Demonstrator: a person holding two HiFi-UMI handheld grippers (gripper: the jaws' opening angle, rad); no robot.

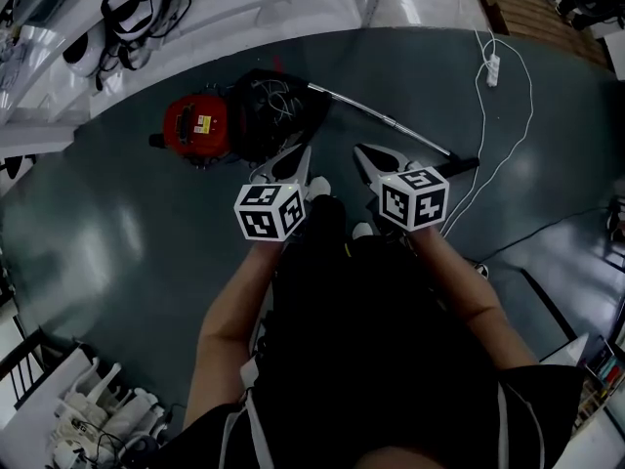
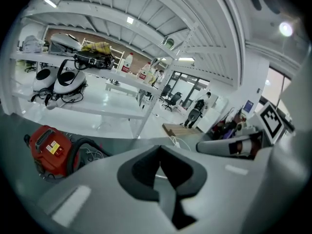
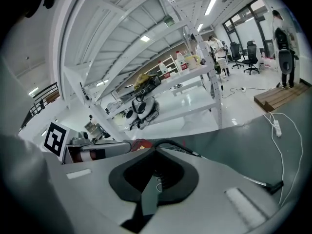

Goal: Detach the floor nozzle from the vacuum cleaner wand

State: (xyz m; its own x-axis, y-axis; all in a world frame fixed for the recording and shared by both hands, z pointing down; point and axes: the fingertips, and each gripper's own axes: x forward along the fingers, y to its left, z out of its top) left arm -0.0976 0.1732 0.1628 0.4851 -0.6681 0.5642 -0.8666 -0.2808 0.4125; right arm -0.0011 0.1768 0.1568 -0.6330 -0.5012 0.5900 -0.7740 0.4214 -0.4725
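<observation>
Nothing of the job looks done yet: the floor nozzle (image 1: 463, 165) sits joined to the end of the wand (image 1: 391, 122), which lies on the dark floor (image 1: 117, 223) and runs back to the red vacuum cleaner (image 1: 198, 127). The left gripper (image 1: 293, 161) and right gripper (image 1: 369, 156) are held out side by side, angled down, above the floor and apart from the wand, fingers closed on nothing

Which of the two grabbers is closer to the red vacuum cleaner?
The left gripper. The red vacuum cleaner is up and to the left of it in the head view; the right gripper is farther off, nearer the metal wand.
</observation>
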